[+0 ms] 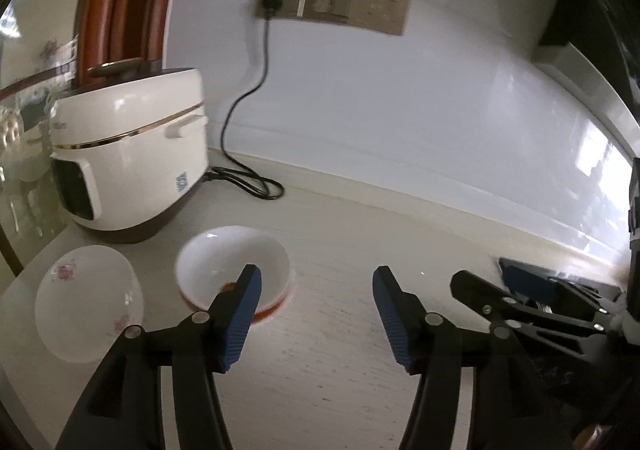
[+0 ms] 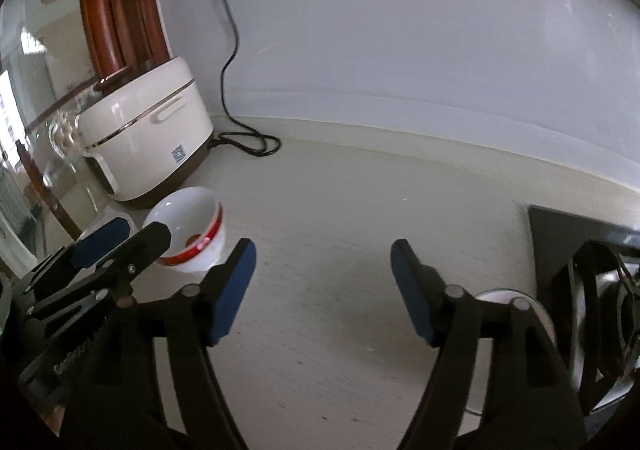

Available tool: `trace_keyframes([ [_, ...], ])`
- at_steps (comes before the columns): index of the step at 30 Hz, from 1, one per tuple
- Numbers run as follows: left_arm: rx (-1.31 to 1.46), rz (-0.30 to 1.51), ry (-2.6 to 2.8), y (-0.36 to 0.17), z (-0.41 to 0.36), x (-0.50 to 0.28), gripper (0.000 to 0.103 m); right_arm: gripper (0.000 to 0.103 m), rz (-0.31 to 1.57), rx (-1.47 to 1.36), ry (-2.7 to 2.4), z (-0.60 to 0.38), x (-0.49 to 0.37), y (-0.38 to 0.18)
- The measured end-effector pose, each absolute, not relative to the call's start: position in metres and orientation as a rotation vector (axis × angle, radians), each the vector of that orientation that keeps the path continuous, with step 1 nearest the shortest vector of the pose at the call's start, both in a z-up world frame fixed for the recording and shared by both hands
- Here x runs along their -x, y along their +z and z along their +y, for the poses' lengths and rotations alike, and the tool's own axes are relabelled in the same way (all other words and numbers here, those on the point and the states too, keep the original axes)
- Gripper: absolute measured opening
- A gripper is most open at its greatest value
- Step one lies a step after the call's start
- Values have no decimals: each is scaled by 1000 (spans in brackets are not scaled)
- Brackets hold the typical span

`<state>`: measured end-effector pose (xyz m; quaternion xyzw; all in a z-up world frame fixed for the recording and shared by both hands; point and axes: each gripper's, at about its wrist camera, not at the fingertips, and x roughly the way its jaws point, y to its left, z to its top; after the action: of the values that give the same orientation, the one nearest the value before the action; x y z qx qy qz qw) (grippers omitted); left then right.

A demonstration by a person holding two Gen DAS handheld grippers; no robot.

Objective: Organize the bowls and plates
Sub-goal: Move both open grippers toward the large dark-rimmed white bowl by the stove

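My left tongs (image 1: 316,314): jaws spread wide, blue pads facing each other, nothing between them, held above the pale counter (image 1: 340,350). Left pad's tip overlaps the near rim of the red-banded bowl (image 1: 232,262) in view; cannot tell if it touches.

My right tongs (image 2: 323,292): jaws likewise wide apart, empty, over bare counter. They show in the left view at 3 o'clock, the left tongs in the right view at 9 o'clock.

Red-banded bowl: upright on the counter at 11 o'clock from the left tongs, white inside with a small reddish mark at the bottom. Floral bowl (image 1: 86,302): white, pink flowers, at 9 o'clock, just beside the red-banded one, apart from it.

Rice cooker (image 1: 128,153): cream with a brown base, at 10 o'clock behind both bowls, near the wall. Its black cord (image 1: 240,105) loops on the counter and climbs to the wall socket (image 1: 332,3) at 12 o'clock.

Right view, 4 o'clock: a pale round dish edge (image 2: 496,296) shows behind my right jaw, beside a dark wire rack (image 2: 592,314); too hidden to identify.
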<state>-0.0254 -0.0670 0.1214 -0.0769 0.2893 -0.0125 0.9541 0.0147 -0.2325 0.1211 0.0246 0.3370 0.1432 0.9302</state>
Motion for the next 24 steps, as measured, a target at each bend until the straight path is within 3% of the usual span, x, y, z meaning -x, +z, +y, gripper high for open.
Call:
trace_keyframes([
  [20,27,630,-67,105,-162,9,64,78,671,-150,120,-343,-23,83],
  [24,51,644,-120,98,-172,4,64,84,677,-150,85,-351,-24,81],
])
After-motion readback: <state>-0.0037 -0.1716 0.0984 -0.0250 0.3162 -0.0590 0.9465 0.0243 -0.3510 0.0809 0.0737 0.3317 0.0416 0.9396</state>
